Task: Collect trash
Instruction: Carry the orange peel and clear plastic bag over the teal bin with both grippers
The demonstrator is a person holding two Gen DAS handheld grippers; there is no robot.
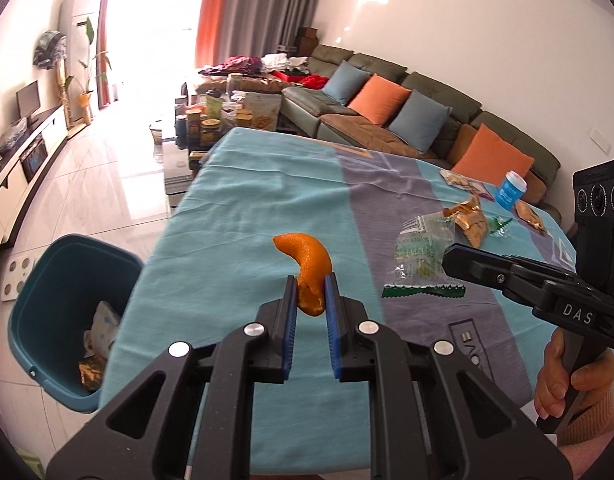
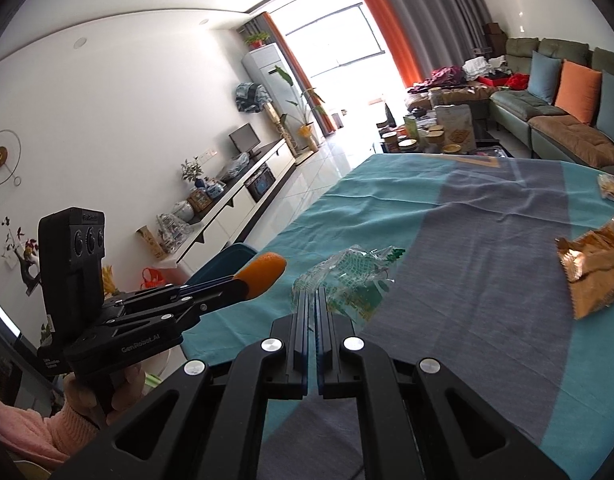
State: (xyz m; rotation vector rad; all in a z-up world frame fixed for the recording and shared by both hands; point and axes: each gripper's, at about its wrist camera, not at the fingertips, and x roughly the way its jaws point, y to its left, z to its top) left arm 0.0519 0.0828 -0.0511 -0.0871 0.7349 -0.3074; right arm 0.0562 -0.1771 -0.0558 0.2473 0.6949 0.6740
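1. The left gripper (image 1: 311, 292) is pinching an orange peel (image 1: 309, 268) between its blue pads, holding it up over the teal and grey cloth (image 1: 247, 208); from the right wrist view the peel (image 2: 265, 270) is sticking out of the tips, with the bin rim (image 2: 227, 260) just behind it.
2. The right gripper (image 2: 315, 300) is sitting with its jaws pressed together on the edge of a clear green-printed wrapper (image 2: 347, 280); whether it's lifted off the cloth, can't tell.
3. Writing: "DAS" is showing on the right gripper's body (image 1: 577, 314); "GenRobot.AI" on the left one's (image 2: 141, 348).
4. The teal bin (image 1: 63, 320) is sitting on the floor off the table's left edge, with some trash already in it.
5. More litter is lying further right: gold snack bags (image 1: 471, 220) and a blue cup (image 1: 511, 190), print too small to read.
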